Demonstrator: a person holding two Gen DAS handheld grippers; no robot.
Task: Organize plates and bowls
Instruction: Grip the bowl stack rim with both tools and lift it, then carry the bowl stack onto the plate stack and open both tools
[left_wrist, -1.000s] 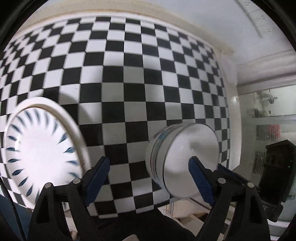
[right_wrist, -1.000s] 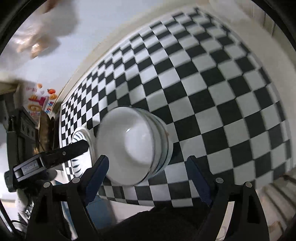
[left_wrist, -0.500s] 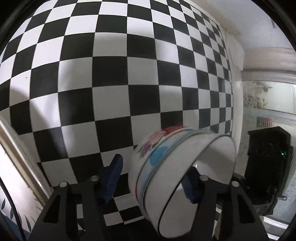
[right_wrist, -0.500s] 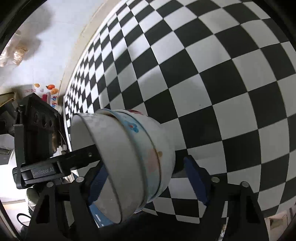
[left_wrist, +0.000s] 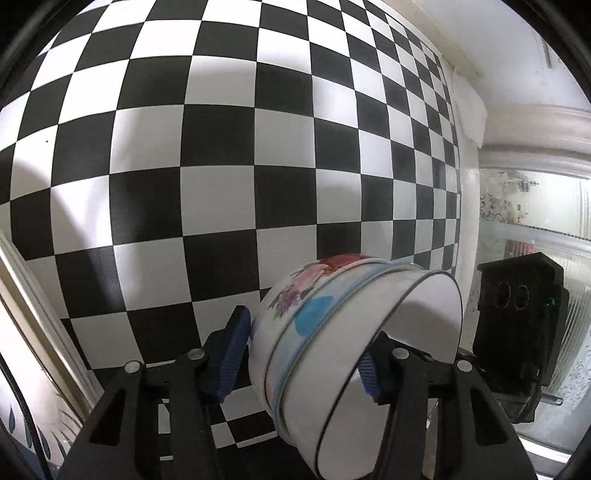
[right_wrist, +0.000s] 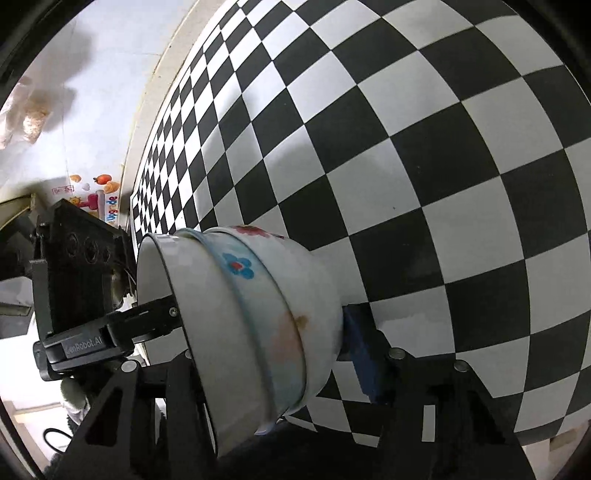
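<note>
L gripper (left_wrist: 303, 358) clamped narrow on bowl stack (left_wrist: 332, 314) at 6 o'clock in L wrist view: one blue pad flat vs. floral outer wall at 7, other pad inside top bowl at 5. Just closed in further, w/ stack wall between pads. Nested bowls, seen tilted w/ mouth toward 4 o'clock; white inside, dark rim line, blue and pink flowers outside. Edge of plate (left_wrist: 37, 406) w/ blue leaf marks at 8 o'clock, apart from stack. Beyond, checkered cloth (left_wrist: 221, 147) filling 9 to 1 o'clock.

R gripper (right_wrist: 266, 350) gripping same stack from opposite side, at 6 o'clock in R wrist view: blue pad touching outer wall at 5, other finger hidden behind bowls. Also just closed in further, stack wall between. Black finger of L gripper reaching into top bowl at 8 o'clock. Farther off, fruit sticker (right_wrist: 96, 192) on white wall at 10 o'clock.
</note>
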